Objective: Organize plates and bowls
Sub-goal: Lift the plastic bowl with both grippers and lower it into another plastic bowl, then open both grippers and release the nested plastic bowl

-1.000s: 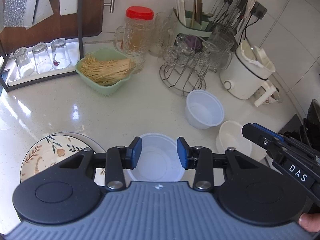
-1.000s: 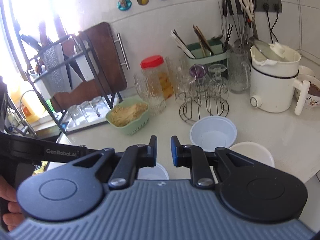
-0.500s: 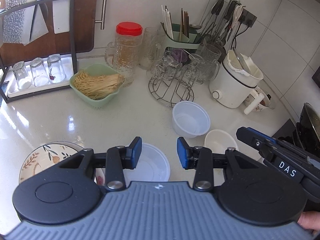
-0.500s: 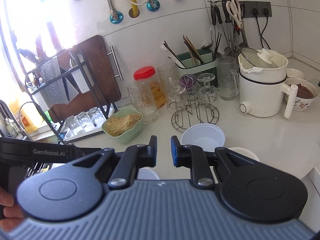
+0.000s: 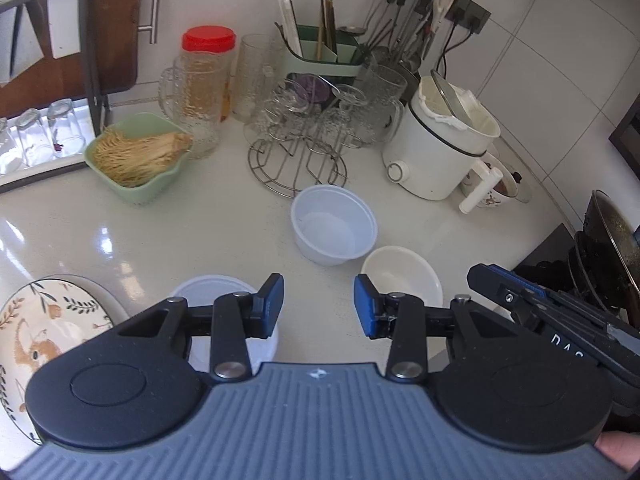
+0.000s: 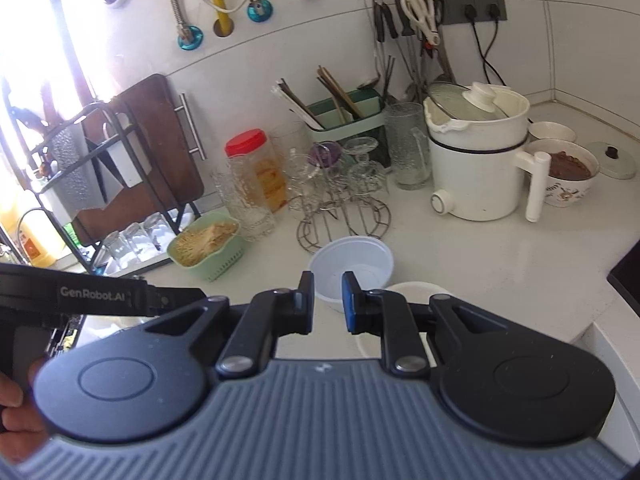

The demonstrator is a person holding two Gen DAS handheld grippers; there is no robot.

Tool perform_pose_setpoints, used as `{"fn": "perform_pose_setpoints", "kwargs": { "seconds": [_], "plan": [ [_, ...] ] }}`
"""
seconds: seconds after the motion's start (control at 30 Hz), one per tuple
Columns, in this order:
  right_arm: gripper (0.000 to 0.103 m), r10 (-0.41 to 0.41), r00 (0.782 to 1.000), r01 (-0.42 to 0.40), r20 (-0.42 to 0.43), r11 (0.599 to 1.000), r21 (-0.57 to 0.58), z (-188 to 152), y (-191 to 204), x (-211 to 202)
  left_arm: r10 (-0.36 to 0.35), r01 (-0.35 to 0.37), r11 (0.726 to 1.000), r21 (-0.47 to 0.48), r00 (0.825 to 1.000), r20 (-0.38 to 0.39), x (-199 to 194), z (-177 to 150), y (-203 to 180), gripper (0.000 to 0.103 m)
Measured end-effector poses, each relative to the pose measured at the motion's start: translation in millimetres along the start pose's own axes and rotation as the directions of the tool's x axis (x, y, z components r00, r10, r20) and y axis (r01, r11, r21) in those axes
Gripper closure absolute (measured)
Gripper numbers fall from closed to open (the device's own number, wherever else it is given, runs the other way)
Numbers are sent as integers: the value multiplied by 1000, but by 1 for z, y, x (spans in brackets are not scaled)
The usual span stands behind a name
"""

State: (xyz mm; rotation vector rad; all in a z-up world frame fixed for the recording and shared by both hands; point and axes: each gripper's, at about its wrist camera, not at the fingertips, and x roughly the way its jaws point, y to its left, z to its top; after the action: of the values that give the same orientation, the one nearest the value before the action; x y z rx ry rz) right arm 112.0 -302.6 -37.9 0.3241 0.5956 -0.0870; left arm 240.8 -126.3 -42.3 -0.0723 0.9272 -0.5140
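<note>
On the white counter stand a translucent plastic bowl (image 5: pixel 334 226) (image 6: pixel 352 268) and, to its right, a smaller white bowl (image 5: pixel 402 280) (image 6: pixel 416 290). A second plastic bowl (image 5: pixel 216 292) lies under my left gripper's left finger, next to a floral plate (image 5: pixel 52 320) at the left edge. My left gripper (image 5: pixel 319 306) hovers open above bare counter between the bowls and holds nothing. My right gripper (image 6: pixel 327 302) is nearly shut and empty, hanging in front of the translucent bowl. Its tip (image 5: pixel 478 276) shows at the right of the left wrist view.
A green basket of noodles (image 5: pixel 136 160), a red-lidded jar (image 5: pixel 206 72), a wire rack of glasses (image 5: pixel 298 152) and a white electric pot (image 5: pixel 436 152) line the back. A dark pan (image 5: pixel 608 248) sits at the right, and a bowl of brown food (image 6: pixel 568 172) stands behind the pot.
Both grippers have moved right and drawn back from the counter. The near plastic bowl has slid from between the left fingers to under the left one. Neither gripper's jaws have changed.
</note>
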Motion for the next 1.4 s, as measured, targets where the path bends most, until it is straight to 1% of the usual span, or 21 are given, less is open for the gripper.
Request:
{"fn": "perform_pose_setpoints", "kwargs": {
  "seconds": [0.13,0.33,0.5,0.63,0.73,0.9,0.97,1.07,1.13,1.17,1.2,1.23,1.33,1.4],
  "plan": [
    [84,-17,1000,17,-9,1000,4,-5,-13,1,-27,27,999,-25,999,-28,14,-1,-6,59],
    [84,-27,999,27,-21,999,29,-13,-24,6,-14,14,1000,1,999,-46,28,0,-15,59],
    [84,-35,999,36,-33,999,30,-18,-27,18,-4,5,1000,15,998,-59,38,3,-13,59],
    [84,-21,998,22,-54,999,33,-18,-27,33,-8,9,1000,17,996,-91,48,8,-6,59],
    [84,-26,998,28,-55,999,32,-15,-27,42,16,-11,999,44,995,-99,56,14,-3,55],
    [84,-31,998,34,-55,998,51,-10,-33,54,16,-13,999,37,995,-97,67,25,5,45],
    [84,-28,998,30,-60,999,43,-7,-34,59,12,-8,999,45,996,-90,73,29,7,43],
    [83,-44,997,45,-66,999,15,-6,-37,65,4,0,999,38,996,-86,85,33,11,43],
    [70,-58,996,59,-73,998,17,-5,-40,69,-4,6,1000,30,996,-84,92,37,14,43],
    [56,-61,995,63,-73,998,22,-4,-42,71,9,-6,999,37,997,-71,92,39,16,43],
    [49,-62,995,64,-75,998,23,-5,-43,73,25,-23,999,42,998,-56,92,42,19,43],
    [48,-69,994,71,-85,997,20,-5,-45,76,31,-29,999,40,998,-50,92,45,23,43],
    [48,-82,992,85,-100,996,27,-7,-49,82,15,-13,999,33,997,-69,98,57,33,42],
    [48,-87,990,91,-107,995,35,-8,-52,87,20,-17,999,40,997,-71,103,62,34,41]
  ]
}}
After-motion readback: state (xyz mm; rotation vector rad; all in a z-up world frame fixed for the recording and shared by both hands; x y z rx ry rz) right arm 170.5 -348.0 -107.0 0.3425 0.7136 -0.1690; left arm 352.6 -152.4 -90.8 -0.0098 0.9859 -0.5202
